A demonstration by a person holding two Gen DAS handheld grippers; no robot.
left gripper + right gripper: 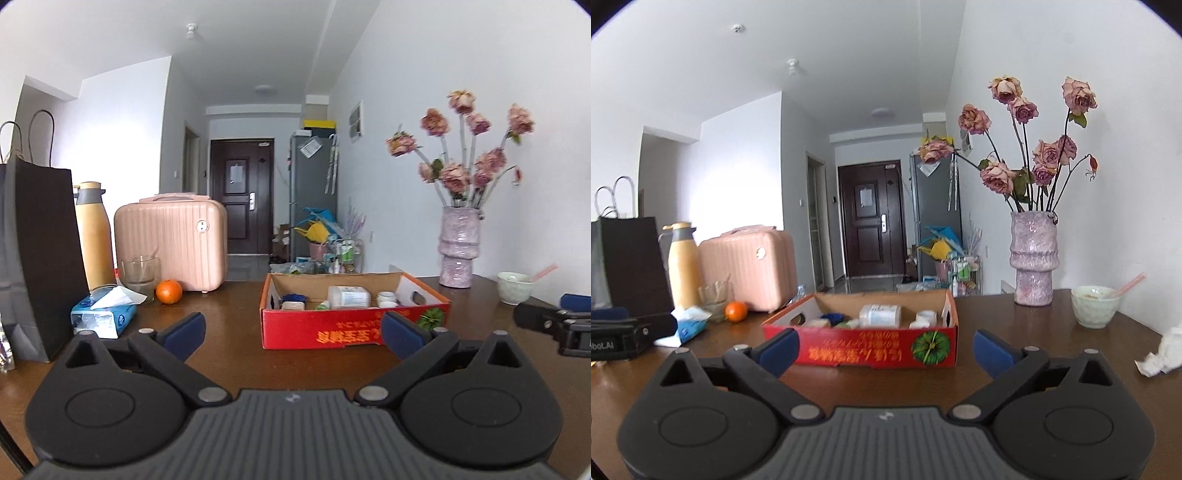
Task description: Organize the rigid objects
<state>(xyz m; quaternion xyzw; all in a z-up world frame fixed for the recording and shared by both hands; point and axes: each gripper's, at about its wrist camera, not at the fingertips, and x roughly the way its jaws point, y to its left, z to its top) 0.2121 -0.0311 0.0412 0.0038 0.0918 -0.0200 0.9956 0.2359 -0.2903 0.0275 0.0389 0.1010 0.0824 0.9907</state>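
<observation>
A red box point(354, 334) sits on the brown bench point(229, 332). Inside it lie a white bottle point(349, 297), small white jars point(386, 296) and something blue point(294, 297). Left of the box, a glass point(139, 277) stands beside an orange point(168, 291). The left tool point(293, 330) and right tool point(886, 349) are both spread apart, holding nothing.

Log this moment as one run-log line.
left hand-held gripper: open, empty | right hand-held gripper: open, empty | red cardboard box: on table, holds small containers | orange: outside box

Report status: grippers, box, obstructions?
Left gripper open, empty. Right gripper open, empty. Red box ahead on table, holding small items. Path clear.
</observation>
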